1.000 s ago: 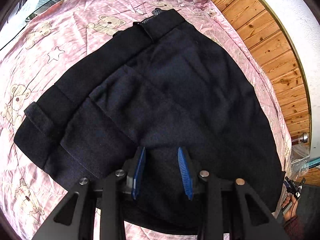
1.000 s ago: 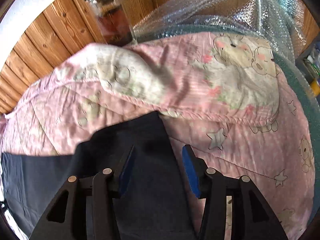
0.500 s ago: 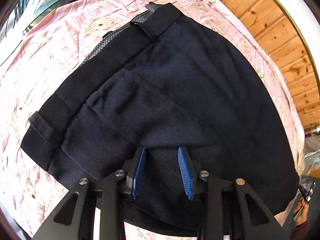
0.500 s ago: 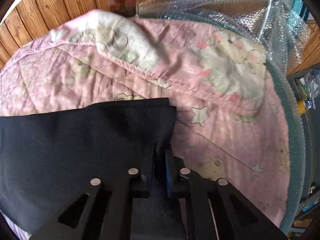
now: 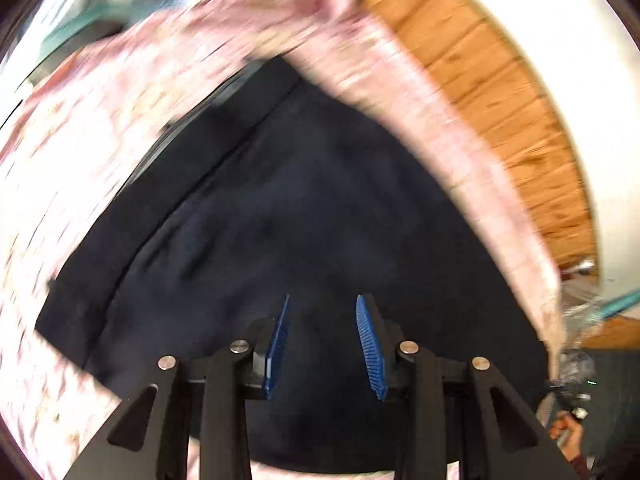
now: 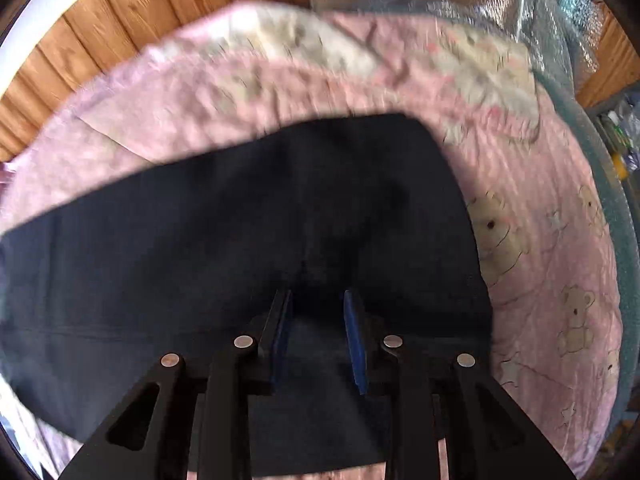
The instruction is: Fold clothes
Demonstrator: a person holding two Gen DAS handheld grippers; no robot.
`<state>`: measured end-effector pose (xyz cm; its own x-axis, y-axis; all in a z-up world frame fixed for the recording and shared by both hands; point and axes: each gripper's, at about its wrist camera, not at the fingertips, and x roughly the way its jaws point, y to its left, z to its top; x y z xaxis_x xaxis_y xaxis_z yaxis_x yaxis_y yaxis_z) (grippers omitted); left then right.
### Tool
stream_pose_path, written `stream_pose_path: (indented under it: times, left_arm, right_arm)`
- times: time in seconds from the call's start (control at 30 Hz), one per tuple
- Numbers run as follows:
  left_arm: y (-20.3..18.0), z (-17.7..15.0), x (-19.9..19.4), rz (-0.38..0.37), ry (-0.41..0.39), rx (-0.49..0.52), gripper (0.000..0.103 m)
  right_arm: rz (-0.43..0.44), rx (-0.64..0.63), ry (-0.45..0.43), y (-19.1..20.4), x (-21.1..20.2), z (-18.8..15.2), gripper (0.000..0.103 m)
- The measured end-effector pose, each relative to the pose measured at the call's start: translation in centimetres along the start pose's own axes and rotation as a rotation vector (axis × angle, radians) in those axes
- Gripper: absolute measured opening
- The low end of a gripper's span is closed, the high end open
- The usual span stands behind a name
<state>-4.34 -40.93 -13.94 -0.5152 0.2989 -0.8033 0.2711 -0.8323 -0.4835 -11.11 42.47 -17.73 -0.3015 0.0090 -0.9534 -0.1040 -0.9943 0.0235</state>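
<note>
Dark garment (image 6: 248, 248) lies spread on the pink bear-print quilt (image 6: 552, 240), filling the middle of both wrist views; wood-panelled wall (image 5: 492, 92) behind. Left view heavily motion-blurred.

Change: half a second ago the right gripper (image 6: 318, 340) was pinched shut on the garment's corner. Now its blue pads stand apart, nothing between them, cloth lying flat beneath. The corner that sat just ahead of the pads then is now further up the view, near the quilt's raised edge. Reads as a release: one fold likely laid down, cloth let go. Whether the layers are lined up, cannot tell; dark on dark.

Left gripper (image 5: 322, 344): jaws apart a second ago, half a second ago and now, holding nothing, over the garment's near part. Blur says it is moving fast.

Pose: both grippers point forward and down across the garment, low over it, right one near the right-hand edge. A hand (image 5: 568, 436) shows at the lower right of the left view.
</note>
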Motion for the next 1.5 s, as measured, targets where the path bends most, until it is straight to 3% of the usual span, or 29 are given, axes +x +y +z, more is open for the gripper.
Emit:
stream_pose_path:
  times: [0.07, 0.17, 0.27, 0.33, 0.37, 0.4, 0.53, 0.6, 0.7, 0.8, 0.87, 0.93, 1.0, 1.07, 1.13, 1.2, 1.23, 1.3, 1.33, 1.4, 1.5]
  left_arm:
    - [-2.0, 2.3, 2.4, 0.004, 0.026, 0.09, 0.037]
    - [-3.1, 6.0, 7.4, 0.088, 0.073, 0.181, 0.037]
    - [-2.1, 8.3, 10.6, 0.176, 0.083, 0.213, 0.037]
    - [-0.4, 9.3, 11.2, 0.18, 0.071, 0.209, 0.036]
    - [0.1, 9.9, 11.1, 0.179, 0.069, 0.197, 0.031]
    - [0.5, 10.4, 11.1, 0.201, 0.07, 0.194, 0.018]
    - [1.0, 10.7, 10.8, 0.253, 0.048, 0.187, 0.008]
    - [0.1, 9.7, 10.3, 0.29, 0.056, 0.195, 0.013]
    - [-1.0, 6.1, 7.9, 0.151, 0.081, 0.161, 0.02]
    - [-2.7, 1.3, 7.6, 0.063, 0.155, 0.146, 0.024]
    - [-2.8, -1.1, 8.5, 0.11, 0.202, 0.182, 0.024]
    - [-2.2, -1.6, 8.1, 0.132, 0.136, 0.181, 0.022]
    - [-2.1, -1.2, 7.8, 0.18, 0.119, 0.132, 0.022]
    - [-3.9, -1.4, 7.1, 0.249, 0.114, 0.104, 0.026]
    - [-7.2, -3.0, 6.3, 0.188, 0.115, 0.13, 0.028]
    - [-10.3, -5.7, 6.6, 0.141, 0.151, 0.171, 0.034]
    - [-11.1, -7.2, 7.3, 0.136, 0.181, 0.172, 0.035]
    - [-11.4, -9.7, 8.9, 0.19, 0.22, 0.174, 0.035]
    - [-11.7, -10.1, 8.6, 0.216, 0.181, 0.182, 0.044]
    - [-12.1, -10.1, 8.6, 0.263, 0.209, 0.119, 0.044]
    - [-14.9, -10.2, 8.3, 0.214, 0.218, 0.069, 0.048]
  right_arm:
    - [-0.037, 0.03, -0.037, 0.7, -0.9, 0.7, 0.032]
    - [-0.021, 0.041, -0.074, 2.3, -2.5, 0.7, 0.038]
    - [-0.038, 0.02, 0.0, 3.1, -0.3, 0.8, 0.038]
    - [-0.052, 0.026, -0.039, 2.8, 0.2, 1.6, 0.04]
    - [-0.048, 0.049, -0.044, 2.4, 0.5, 2.2, 0.041]
    - [-0.038, 0.078, -0.057, 1.8, 0.5, 2.9, 0.043]
    - [-0.014, 0.163, -0.068, -0.6, -1.4, 3.8, 0.038]
    - [0.0, 0.209, -0.115, -2.0, -4.6, 2.1, 0.038]
    - [0.073, 0.202, -0.137, -2.8, -7.4, -2.3, 0.038]
    - [0.042, 0.082, -0.073, -3.7, -4.8, -3.9, 0.038]
    - [0.04, 0.061, -0.119, -4.9, -3.7, -3.5, 0.036]
    - [0.078, 0.073, -0.133, -6.3, -4.2, -2.8, 0.034]
    - [0.091, 0.117, -0.146, -7.6, -6.2, -3.0, 0.036]
    - [0.129, 0.163, -0.213, -9.2, -8.6, -4.4, 0.042]
    - [0.181, 0.194, -0.202, -10.6, -8.4, -6.1, 0.044]
    - [0.15, 0.182, -0.161, -12.1, -6.1, -6.9, 0.04]
    - [0.168, 0.19, -0.193, -12.6, -6.2, -7.2, 0.041]
    - [0.212, 0.218, -0.178, -13.5, -6.9, -7.0, 0.042]
    - [0.221, 0.221, -0.207, -13.9, -7.8, -7.1, 0.049]
    - [0.22, 0.206, -0.254, -14.3, -8.5, -7.2, 0.057]
    - [0.247, 0.145, -0.188, -14.0, -6.5, -7.1, 0.056]
